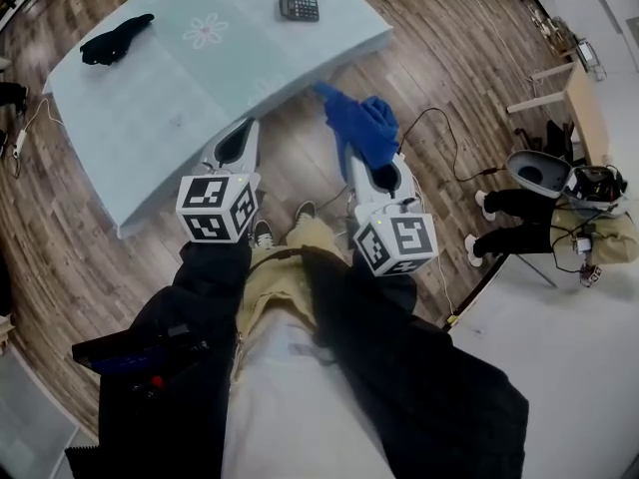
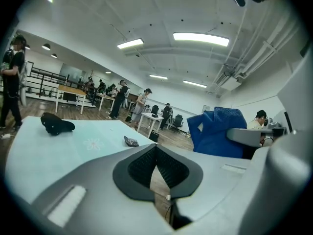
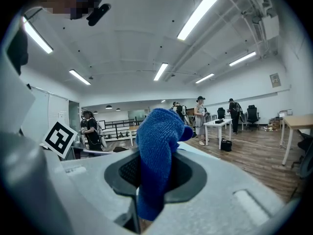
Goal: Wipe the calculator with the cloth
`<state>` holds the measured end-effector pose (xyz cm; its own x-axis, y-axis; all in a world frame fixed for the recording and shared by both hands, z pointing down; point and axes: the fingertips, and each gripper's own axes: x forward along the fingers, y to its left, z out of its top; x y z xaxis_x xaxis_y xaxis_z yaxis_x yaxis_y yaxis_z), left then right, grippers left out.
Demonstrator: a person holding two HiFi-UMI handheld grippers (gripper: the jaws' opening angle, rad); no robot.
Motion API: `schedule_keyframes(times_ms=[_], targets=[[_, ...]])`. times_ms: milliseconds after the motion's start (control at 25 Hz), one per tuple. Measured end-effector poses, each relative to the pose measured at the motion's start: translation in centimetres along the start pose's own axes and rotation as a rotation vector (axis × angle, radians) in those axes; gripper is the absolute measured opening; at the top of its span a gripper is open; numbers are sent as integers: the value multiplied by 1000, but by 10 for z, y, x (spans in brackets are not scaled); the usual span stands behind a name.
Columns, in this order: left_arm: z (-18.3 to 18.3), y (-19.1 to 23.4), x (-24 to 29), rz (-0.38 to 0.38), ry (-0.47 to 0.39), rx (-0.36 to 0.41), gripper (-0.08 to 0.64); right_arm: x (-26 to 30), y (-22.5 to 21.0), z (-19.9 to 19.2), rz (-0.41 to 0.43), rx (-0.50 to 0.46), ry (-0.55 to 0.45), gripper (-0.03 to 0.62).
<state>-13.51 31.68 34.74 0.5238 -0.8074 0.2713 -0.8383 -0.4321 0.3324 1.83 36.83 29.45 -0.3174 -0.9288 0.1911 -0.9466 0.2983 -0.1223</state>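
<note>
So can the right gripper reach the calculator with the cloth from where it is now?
Probably not from here. The right gripper, shut on the cloth, hangs over the floor short of the table, and the calculator lies near the table's far edge. Nothing lies between them, so stepping closer should do.

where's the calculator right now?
Head view, top centre: the calculator lies on the pale table, toward its right side, well right of the black bundle.

Wooden floor (image 1: 60,257), white ceiling strip lights (image 2: 200,38).

Left gripper (image 2: 156,151) jaws together, calculator (image 2: 131,141) on pale table (image 2: 49,153) beyond.
</note>
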Motion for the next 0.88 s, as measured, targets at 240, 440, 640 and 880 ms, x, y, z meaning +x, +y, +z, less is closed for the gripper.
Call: schedule_keyframes(times_ms=[240,440,640,880], targets=[[4,30,12,55,5,-15,-3,39,-10,2,24,13,10,87],[26,55,31,129,-26,0,-3,81,-18,14,91,16,-15,89],[54,51,74,133,-54,31,-3,115,-46,32,117,19,-45,89],[74,19,132,103,-55,74,-3,139,-97,47,124,60,-57,89]])
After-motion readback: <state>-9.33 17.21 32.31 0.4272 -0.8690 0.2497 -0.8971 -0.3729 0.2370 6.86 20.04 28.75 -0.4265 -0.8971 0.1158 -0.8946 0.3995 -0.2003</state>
